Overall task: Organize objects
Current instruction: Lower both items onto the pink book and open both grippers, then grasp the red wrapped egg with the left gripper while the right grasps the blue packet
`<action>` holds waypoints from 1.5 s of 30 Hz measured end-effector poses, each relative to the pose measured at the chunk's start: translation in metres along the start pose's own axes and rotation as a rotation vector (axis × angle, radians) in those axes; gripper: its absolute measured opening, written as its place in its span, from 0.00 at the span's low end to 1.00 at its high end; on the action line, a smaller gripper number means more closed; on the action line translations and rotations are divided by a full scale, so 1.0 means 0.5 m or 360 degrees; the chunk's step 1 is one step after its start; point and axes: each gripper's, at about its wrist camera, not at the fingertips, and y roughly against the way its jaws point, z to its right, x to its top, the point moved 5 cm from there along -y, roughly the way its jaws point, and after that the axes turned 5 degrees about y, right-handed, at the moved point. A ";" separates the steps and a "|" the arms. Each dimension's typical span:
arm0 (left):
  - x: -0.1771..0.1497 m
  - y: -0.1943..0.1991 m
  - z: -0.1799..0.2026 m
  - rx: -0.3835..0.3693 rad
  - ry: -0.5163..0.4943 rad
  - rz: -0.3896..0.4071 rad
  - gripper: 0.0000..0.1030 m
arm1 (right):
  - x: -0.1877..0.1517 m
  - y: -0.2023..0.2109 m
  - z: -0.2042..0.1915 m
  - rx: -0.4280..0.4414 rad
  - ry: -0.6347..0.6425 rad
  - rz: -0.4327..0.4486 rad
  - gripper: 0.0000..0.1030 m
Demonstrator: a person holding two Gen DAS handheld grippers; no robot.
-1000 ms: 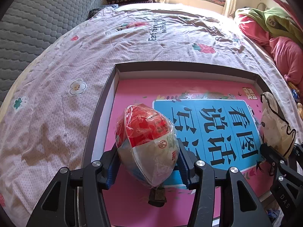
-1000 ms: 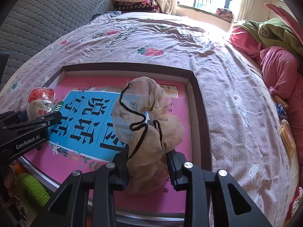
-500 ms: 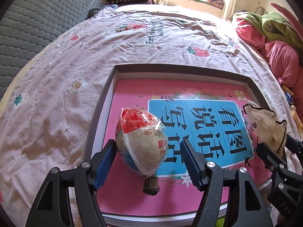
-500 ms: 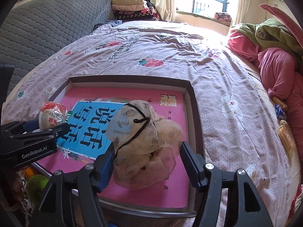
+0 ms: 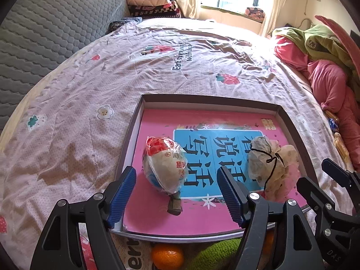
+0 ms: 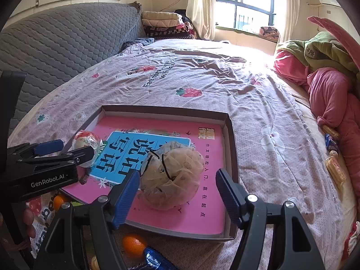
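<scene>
**Both items lie in the tray**

The packet [image 5: 165, 165], clear plastic with red top and pale lower half, lies on the pink tray [image 5: 290, 121] between the left gripper's [image 5: 176, 194] open jaws. The pouch [image 6: 172, 174], beige mesh with a black cord, sits between the right gripper's [image 6: 177, 196] open jaws, untouched

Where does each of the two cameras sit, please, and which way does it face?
Left wrist: sits on the left claw, looking forward along its open blue fingers at the egg packet in the tray on the bed; the right claw shows at the lower right.
Right wrist: sits on the right claw, looking forward along its open fingers at the pouch; the left claw shows at the left.
Shared: tray, packet, pouch, bed, window, and each other's claw.
</scene>
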 end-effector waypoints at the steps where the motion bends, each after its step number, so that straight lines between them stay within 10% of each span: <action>1: -0.002 0.006 -0.001 -0.0005 0.0002 0.0004 0.73 | 0.000 0.007 -0.001 0.0006 -0.0001 0.0012 0.68; 45: -0.267 0.178 0.044 -0.0266 -0.0138 -0.0051 0.73 | -0.141 0.164 -0.017 -0.0022 0.0049 0.0104 0.71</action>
